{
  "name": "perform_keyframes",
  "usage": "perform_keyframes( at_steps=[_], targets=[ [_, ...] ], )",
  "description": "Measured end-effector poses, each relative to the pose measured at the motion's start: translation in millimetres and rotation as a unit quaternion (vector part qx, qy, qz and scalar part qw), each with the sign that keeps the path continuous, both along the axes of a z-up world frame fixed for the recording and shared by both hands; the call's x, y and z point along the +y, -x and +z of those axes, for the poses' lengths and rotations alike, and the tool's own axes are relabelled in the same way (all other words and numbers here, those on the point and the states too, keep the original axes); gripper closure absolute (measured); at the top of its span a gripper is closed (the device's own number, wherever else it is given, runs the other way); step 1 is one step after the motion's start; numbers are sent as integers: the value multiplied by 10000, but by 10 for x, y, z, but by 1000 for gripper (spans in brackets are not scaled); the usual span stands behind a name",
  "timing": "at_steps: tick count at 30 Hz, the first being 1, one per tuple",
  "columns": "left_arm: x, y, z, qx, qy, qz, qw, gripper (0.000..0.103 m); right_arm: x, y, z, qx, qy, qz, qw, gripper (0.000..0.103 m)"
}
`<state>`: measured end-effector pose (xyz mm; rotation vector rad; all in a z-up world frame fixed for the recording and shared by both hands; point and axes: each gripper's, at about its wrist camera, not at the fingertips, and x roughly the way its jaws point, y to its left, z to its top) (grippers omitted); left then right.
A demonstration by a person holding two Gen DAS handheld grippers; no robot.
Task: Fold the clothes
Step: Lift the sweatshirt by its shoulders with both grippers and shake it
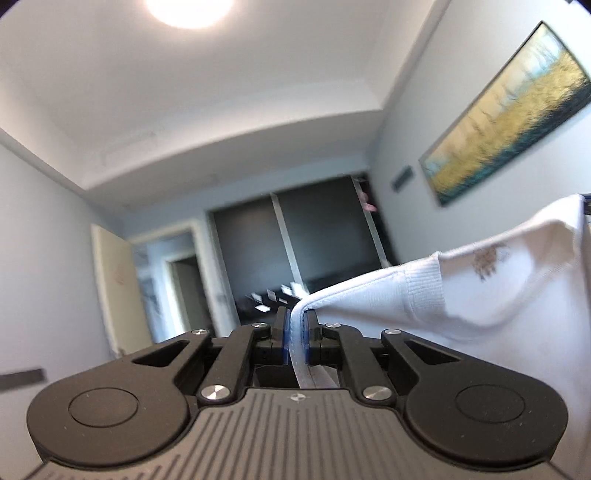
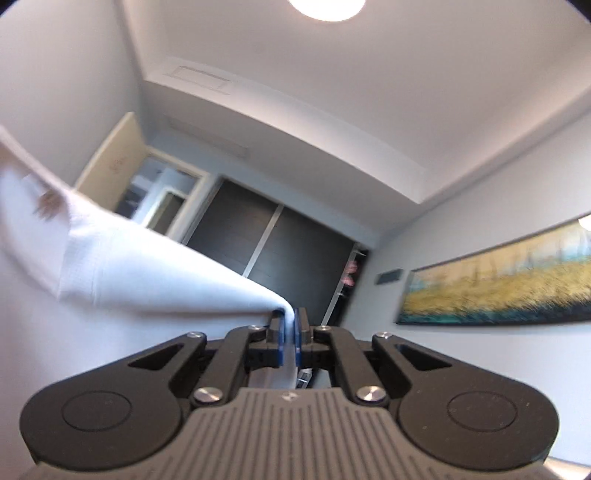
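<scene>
Pinching the white garment (image 1: 498, 280) at two edge points, we hold it up in the air, left gripper (image 1: 296, 325) and right gripper (image 2: 290, 328) both clamped narrow on fabric, cloth stretched between them. We judge this the lift-and-spread step; next needs laying it flat. Beyond, dark wardrobe (image 2: 280, 243), painting (image 1: 509, 122); no containers visible.

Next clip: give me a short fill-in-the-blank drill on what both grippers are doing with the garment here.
1. The left gripper is shut on a garment whose colour is ____.
2. The right gripper is ____ on the same cloth.
3. On the wall hangs a framed ____ of a yellow field.
4. A round ____ glows on the ceiling.

Missing words: white; shut; painting; light
</scene>
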<state>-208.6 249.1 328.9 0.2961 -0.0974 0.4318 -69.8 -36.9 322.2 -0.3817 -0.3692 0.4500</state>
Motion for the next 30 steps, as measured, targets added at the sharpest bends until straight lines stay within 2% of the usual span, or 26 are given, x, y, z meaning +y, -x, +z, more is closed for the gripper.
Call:
perform_keyframes(
  at_steps=[3, 8, 10, 13, 19, 24, 30],
  targets=[
    [118, 45, 138, -185, 401, -74, 9990, 97, 61, 148, -73, -123, 144, 90, 9998, 97],
    [-88, 201, 58, -453, -177, -115, 9987, 97, -91, 197, -99, -50, -132, 80, 9999, 97],
    [-155, 302, 17, -589, -251, -202, 9977, 97, -176, 232, -110, 42, -242, 128, 9996, 97],
    [-230, 488, -36, -816, -336, -273, 9957, 97, -276, 403, -108, -93, -378, 180, 9991, 97],
    [-276, 712, 52, -1150, -318, -401, 9920, 97, -447, 736, -19, -637, -610, 288, 9957, 97],
    [-133, 467, 23, -782, -149, -445, 9958, 97, -370, 549, -34, -522, -592, 330, 9963, 97],
    [215, -317, -441, 346, 214, -322, 9987, 97, 45, -150, -475, 384, -127, 260, 9988, 97]
  ],
)
